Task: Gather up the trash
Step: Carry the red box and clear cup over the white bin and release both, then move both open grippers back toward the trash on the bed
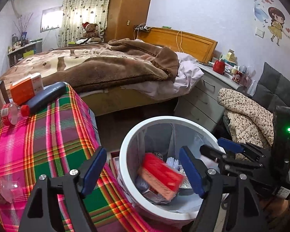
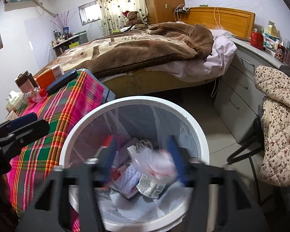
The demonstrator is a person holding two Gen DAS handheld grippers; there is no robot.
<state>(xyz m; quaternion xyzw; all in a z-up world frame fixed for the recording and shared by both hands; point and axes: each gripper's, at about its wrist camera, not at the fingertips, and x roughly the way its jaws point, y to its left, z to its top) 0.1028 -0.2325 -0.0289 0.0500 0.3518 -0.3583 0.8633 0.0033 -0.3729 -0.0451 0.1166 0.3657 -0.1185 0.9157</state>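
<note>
White trash bin (image 1: 125, 176) beside the plaid tabletop (image 1: 54, 135), both hand-held grippers spread and empty.
From the left wrist, the left hand-held gripper (image 1: 139, 172) hangs over the bin's rim, a blurred red box (image 1: 160, 174) inside, the right hand-held gripper (image 1: 212, 147) alongside. Only the right wrist view shows a blurred plastic wrapper (image 2: 156, 164) between that gripper's parted fingers, and a brown cup (image 2: 23, 81) on the tabletop.

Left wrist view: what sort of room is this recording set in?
A lived-in home bedroom, most likely. A wooden-headboard bed with a rumpled brown plush blanket fills the middle, a grey drawer unit crowded with small items stands beside it, and cartoon wall stickers decorate the pale wall.
</note>
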